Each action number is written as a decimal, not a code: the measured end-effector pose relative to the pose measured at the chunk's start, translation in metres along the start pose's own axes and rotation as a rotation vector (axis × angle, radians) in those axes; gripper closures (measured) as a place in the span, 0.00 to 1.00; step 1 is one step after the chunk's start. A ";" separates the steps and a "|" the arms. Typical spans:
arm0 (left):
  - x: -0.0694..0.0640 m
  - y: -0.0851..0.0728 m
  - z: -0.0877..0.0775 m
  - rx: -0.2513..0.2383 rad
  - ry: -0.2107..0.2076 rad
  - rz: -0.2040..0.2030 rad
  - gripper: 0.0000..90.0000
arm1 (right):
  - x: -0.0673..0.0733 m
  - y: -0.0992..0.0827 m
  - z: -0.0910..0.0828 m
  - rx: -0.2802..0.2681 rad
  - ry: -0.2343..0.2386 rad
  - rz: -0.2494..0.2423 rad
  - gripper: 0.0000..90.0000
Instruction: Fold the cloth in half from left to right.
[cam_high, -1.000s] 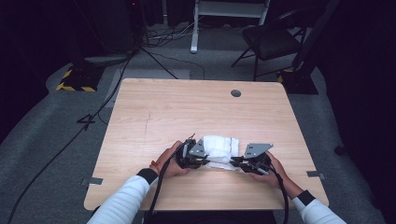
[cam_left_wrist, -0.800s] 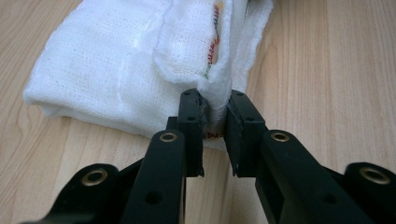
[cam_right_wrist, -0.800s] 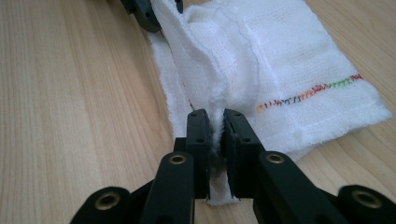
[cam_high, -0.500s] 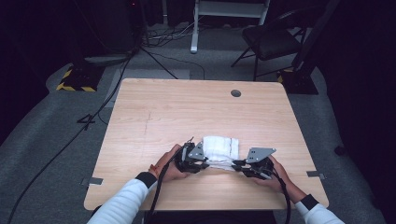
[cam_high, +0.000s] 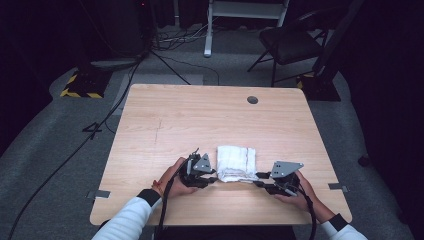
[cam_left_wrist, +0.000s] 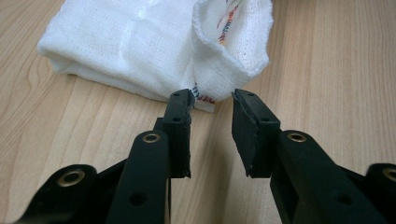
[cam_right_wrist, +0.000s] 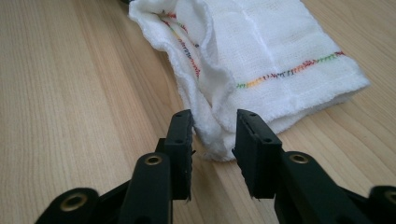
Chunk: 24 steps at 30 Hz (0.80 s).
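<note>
My left gripper (cam_high: 209, 175) just left of folded white cloth (cam_high: 237, 163), fingers (cam_left_wrist: 180, 122) have just been opening, now apart, cloth corner at tips, not pinched. Cloth lies on tabletop (cam_high: 200, 120), near front edge. My right gripper (cam_high: 261, 179) at cloth's right corner, fingers (cam_right_wrist: 179, 140) also just opening, apart, loose cloth edge between them.

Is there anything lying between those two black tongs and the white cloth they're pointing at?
Nothing visible. The folded white cloth lies on bare table, and both the left tongs and the right tongs sit right at its near edges. Their jaws have just been opening; cloth edges reach toward each gap, with no pad pressing on them.
</note>
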<state>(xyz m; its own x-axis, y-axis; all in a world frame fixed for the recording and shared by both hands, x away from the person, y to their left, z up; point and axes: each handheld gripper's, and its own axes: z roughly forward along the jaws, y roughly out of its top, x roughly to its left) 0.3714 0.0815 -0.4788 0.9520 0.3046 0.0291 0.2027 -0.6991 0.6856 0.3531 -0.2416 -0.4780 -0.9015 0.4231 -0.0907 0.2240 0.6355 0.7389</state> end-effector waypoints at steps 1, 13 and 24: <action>0.000 0.000 -0.001 -0.001 0.001 0.002 0.73 | 0.000 0.000 -0.001 0.000 -0.006 0.007 0.68; 0.004 -0.007 -0.017 0.023 0.107 -0.091 0.29 | -0.015 0.009 -0.019 -0.044 -0.096 0.054 0.44; -0.003 -0.011 -0.032 0.054 0.227 -0.066 0.23 | -0.017 0.010 -0.030 -0.036 -0.133 0.045 0.38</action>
<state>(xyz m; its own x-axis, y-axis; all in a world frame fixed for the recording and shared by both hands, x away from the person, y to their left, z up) 0.3592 0.1089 -0.4626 0.8617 0.4840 0.1524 0.2807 -0.7048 0.6515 0.3594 -0.2613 -0.4488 -0.8332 0.5340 -0.1433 0.2473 0.5918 0.7672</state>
